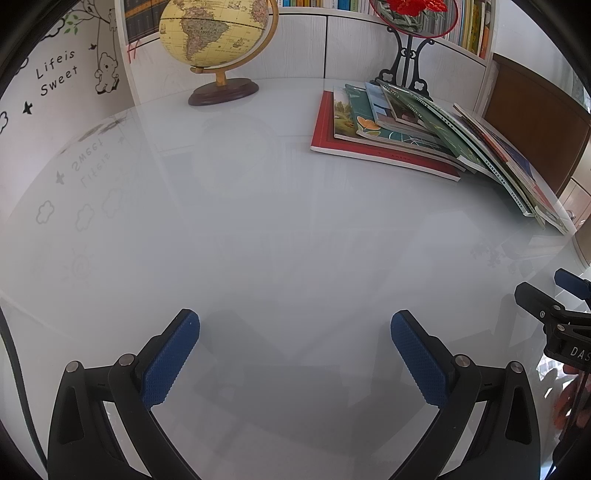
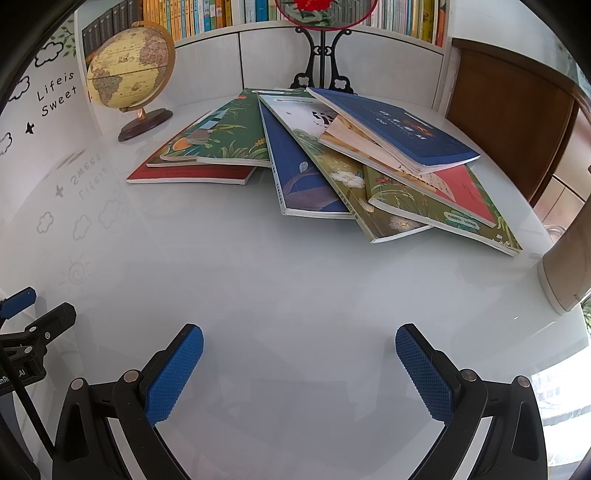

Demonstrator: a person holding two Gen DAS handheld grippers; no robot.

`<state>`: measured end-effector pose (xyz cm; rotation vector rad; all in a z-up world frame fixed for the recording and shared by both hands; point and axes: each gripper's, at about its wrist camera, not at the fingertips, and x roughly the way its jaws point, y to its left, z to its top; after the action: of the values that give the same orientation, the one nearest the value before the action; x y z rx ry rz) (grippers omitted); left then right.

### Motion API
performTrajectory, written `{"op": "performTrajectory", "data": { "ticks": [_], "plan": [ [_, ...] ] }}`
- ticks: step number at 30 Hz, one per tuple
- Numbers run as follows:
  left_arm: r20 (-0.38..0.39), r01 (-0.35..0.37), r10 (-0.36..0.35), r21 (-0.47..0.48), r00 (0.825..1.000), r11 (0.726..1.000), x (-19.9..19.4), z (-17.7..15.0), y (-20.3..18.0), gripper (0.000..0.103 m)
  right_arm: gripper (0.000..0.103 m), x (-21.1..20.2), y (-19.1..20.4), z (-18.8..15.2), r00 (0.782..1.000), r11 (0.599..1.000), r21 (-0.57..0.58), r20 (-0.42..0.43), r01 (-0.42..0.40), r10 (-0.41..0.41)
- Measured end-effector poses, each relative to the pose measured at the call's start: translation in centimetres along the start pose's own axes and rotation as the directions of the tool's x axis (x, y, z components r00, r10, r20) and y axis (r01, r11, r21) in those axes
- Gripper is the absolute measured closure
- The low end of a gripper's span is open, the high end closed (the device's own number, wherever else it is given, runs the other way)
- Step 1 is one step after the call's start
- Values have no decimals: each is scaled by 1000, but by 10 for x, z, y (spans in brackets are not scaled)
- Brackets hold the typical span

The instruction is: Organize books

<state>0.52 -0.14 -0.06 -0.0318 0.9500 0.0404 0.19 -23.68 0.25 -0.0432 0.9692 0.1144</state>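
Several thin books lie fanned in a loose, overlapping heap on the white glossy table. A red book is lowest at the left, and a dark blue book lies on top at the right. In the left wrist view the same heap sits at the far right. My left gripper hangs open over bare table, well short of the books. My right gripper is open too, with nothing between its blue pads. The right gripper shows at the left wrist view's right edge.
A globe on a wooden base stands at the back left. A round red-flower ornament on a black stand rises behind the heap. A white bookshelf full of books lines the back. A brown cabinet is at right.
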Motion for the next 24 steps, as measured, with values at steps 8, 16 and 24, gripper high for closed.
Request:
{"op": "performTrajectory", "data": {
  "ticks": [8,16,24],
  "plan": [
    [0,0,0,0,1000,1000,0,0,0,0,0,1,0,1,1000,1000,4,-1,4,-4],
    [1,-24,24,-31,1000,999,-2,-2,-1,0,0,2,0,2,1000,1000,3,-1,4,-4],
    [-167,-4,3,-6,986,1000,15,29,-5,0,0,4,-2,11,997,999,-24,-79,-26,24]
  ]
}}
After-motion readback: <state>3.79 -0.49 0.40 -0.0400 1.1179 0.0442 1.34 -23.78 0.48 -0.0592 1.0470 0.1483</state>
